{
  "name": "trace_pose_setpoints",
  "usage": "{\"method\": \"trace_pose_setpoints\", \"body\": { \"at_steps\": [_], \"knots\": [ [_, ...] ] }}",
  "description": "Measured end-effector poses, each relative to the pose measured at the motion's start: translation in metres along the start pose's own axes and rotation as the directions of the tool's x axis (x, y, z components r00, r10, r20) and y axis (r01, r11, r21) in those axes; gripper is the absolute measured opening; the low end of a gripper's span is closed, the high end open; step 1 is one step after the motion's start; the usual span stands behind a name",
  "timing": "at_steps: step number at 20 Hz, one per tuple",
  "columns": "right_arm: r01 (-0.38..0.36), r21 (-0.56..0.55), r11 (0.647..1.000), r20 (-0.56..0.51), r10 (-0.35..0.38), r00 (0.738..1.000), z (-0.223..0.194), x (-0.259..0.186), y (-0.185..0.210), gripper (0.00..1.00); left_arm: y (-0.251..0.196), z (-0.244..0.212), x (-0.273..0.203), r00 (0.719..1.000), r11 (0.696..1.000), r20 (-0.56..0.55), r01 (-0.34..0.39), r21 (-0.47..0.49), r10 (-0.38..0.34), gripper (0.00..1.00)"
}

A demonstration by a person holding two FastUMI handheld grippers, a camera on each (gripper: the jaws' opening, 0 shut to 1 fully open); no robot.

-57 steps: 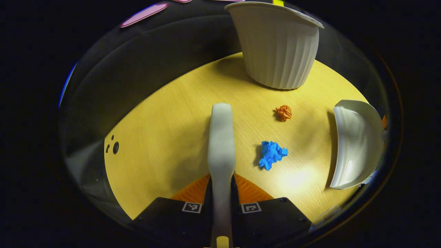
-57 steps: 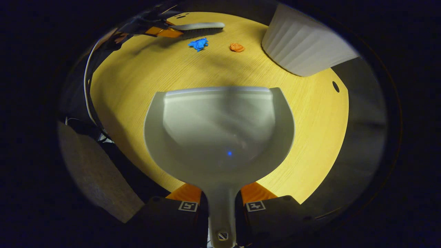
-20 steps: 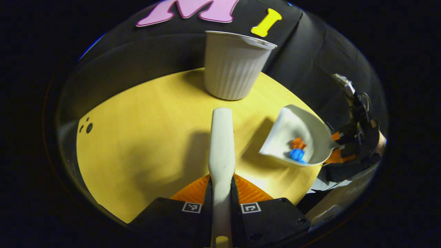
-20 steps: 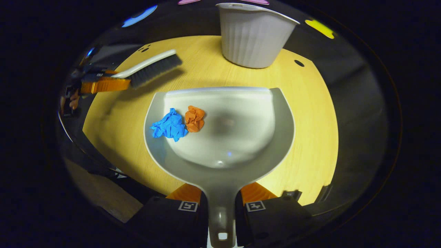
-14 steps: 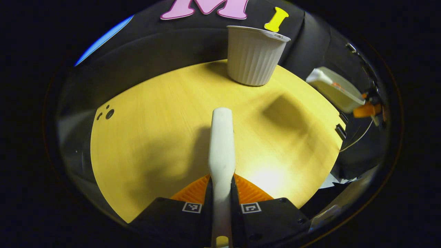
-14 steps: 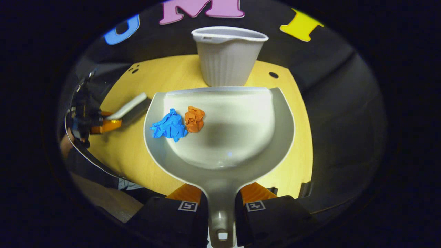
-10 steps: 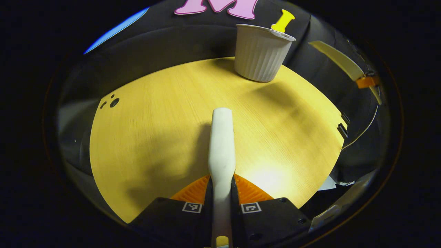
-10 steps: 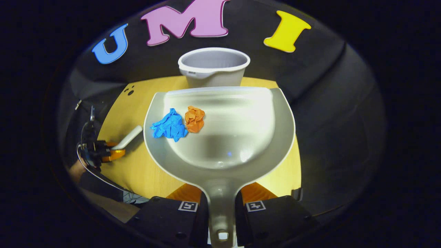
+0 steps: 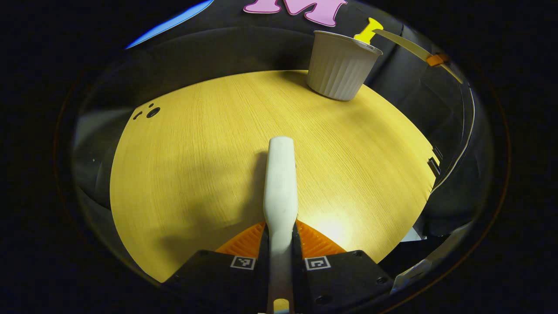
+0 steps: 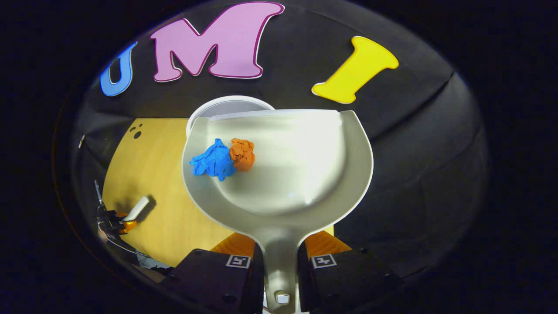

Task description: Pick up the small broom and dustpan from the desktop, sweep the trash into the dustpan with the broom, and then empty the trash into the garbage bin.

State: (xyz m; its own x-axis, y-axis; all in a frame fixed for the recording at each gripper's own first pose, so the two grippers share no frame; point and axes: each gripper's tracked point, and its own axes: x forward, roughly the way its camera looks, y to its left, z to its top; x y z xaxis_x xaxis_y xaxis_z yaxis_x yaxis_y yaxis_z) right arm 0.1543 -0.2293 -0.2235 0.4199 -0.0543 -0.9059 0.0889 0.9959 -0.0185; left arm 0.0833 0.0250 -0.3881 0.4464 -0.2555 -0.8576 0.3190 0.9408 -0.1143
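Staged recording booth, not a real home or office.

You're working at a light wood-grain bench (image 9: 196, 144) with small cable holes (image 9: 152, 112) near one corner and black cloth wall (image 10: 414, 131) draped close behind and around it, lit by one hard light from above. On the bench you've got just a ribbed white garbage bin (image 9: 340, 65); the props are household cleaning gear: a broom (image 9: 280, 183), a dustpan (image 10: 301, 174) with a blue paper wad (image 10: 213, 160) and an orange paper wad (image 10: 243, 153) in it. Loose cables (image 10: 113, 235) hang off the bench edge, so it reads as a data-collection setup.
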Motion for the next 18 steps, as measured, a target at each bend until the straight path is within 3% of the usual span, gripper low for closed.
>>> {"method": "trace_pose_setpoints", "body": {
  "at_steps": [5,6,7,8,11,13,18],
  "knots": [
    [0.078,-0.173,0.982,-0.097,-0.096,0.991,0.044,0.025,-0.021,0.35,0.005,-0.001,0.0,1.0,1.0,0.01,0.008,-0.015,-0.008,0.27],
    [0.088,-0.215,0.973,-0.123,-0.116,0.986,0.049,0.028,-0.024,0.39,0.006,-0.001,0.001,1.0,1.0,0.012,0.007,-0.012,-0.006,0.27],
    [0.096,-0.263,0.96,-0.146,-0.138,0.98,0.054,0.031,-0.025,0.35,0.006,0.0,0.001,1.0,1.0,0.012,0.003,-0.008,-0.003,0.27],
    [0.106,-0.312,0.944,-0.166,-0.164,0.972,0.059,0.034,-0.027,0.39,0.006,-0.001,0.002,1.0,1.0,0.013,-0.002,-0.007,0.002,0.27],
    [0.11,-0.474,0.873,-0.233,-0.245,0.941,0.069,0.045,-0.03,0.31,0.007,0.0,0.001,1.0,1.0,0.015,-0.01,-0.014,0.01,0.27],
    [0.086,-0.507,0.857,-0.271,-0.254,0.928,0.076,0.044,-0.024,0.35,0.009,0.0,0.002,1.0,1.0,0.016,-0.014,-0.02,0.014,0.25],
    [0.055,-0.519,0.853,-0.289,-0.235,0.928,0.078,0.051,-0.021,0.35,0.014,-0.001,0.003,1.0,0.999,0.014,-0.02,-0.039,0.02,0.25]
  ]
}}
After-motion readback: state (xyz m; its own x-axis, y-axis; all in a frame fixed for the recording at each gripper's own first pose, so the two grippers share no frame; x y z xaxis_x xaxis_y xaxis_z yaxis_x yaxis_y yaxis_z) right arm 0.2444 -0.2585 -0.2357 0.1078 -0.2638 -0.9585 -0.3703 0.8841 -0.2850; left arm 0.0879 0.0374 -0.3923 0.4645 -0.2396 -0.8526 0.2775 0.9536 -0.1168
